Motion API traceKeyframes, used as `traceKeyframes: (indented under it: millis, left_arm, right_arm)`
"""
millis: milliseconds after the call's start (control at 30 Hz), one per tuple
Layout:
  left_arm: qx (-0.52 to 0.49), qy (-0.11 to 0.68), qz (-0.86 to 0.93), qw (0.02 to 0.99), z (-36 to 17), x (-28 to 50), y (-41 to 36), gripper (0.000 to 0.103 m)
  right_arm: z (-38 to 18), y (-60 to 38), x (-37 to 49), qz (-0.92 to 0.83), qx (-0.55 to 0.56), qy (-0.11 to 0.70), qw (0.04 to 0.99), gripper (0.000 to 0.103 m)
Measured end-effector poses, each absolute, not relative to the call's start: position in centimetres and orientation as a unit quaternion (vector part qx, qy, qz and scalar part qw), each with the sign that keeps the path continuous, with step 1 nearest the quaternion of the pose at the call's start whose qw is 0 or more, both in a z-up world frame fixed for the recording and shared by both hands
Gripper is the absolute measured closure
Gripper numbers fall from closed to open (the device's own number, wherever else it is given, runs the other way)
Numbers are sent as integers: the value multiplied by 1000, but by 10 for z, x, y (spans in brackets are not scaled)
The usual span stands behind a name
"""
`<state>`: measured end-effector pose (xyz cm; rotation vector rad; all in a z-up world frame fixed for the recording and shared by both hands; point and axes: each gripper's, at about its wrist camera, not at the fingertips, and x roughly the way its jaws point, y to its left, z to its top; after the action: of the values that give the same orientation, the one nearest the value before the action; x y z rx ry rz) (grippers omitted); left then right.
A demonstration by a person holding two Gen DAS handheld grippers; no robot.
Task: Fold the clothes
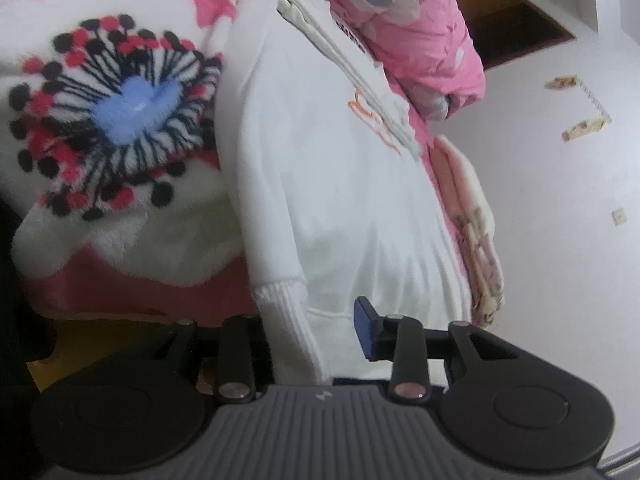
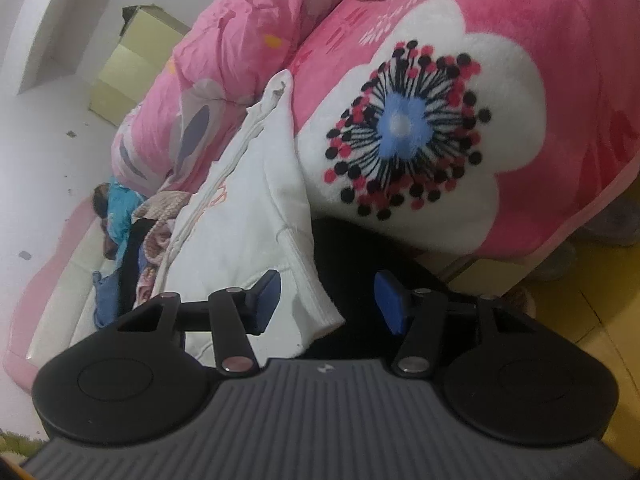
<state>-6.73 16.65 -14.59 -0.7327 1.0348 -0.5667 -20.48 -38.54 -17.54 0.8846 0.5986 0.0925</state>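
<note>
A white sweatshirt (image 1: 328, 184) with an orange print lies across a pink blanket (image 1: 132, 292) that bears a big flower pattern. My left gripper (image 1: 316, 332) sits at its ribbed hem. The right blue pad (image 1: 366, 328) shows its bare face, while the cloth covers the left finger. The pads do not visibly press the fabric. In the right wrist view the same sweatshirt (image 2: 248, 200) hangs off the bed edge. My right gripper (image 2: 328, 306) is open, both blue pads showing, with the sweatshirt's lower corner loose between them.
A crumpled pink quilt (image 2: 224, 64) lies beside the sweatshirt. Folded pale clothes (image 1: 476, 232) sit at the bed's edge. A heap of mixed clothes (image 2: 124, 232) and a cardboard box (image 2: 132, 60) are at the left. A dark shape (image 2: 352, 252) lies behind the right gripper's jaws.
</note>
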Motion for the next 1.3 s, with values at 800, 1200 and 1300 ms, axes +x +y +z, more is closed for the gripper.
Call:
traceKeyframes:
  millis: [800,1200,1300]
  left_arm:
    - [-386,349,-335,786,-56,-27,193,98]
    - [-363,293,-305,830,-36,103,205,98]
    - [-359,290,-299,835,-40,150,205,98]
  right_arm:
    - [-58,-383,-139,160,423,152,879,100]
    - [-24,-402,23,198,403,108,887,100]
    - [-28,-407,78,199,403,116,886,100]
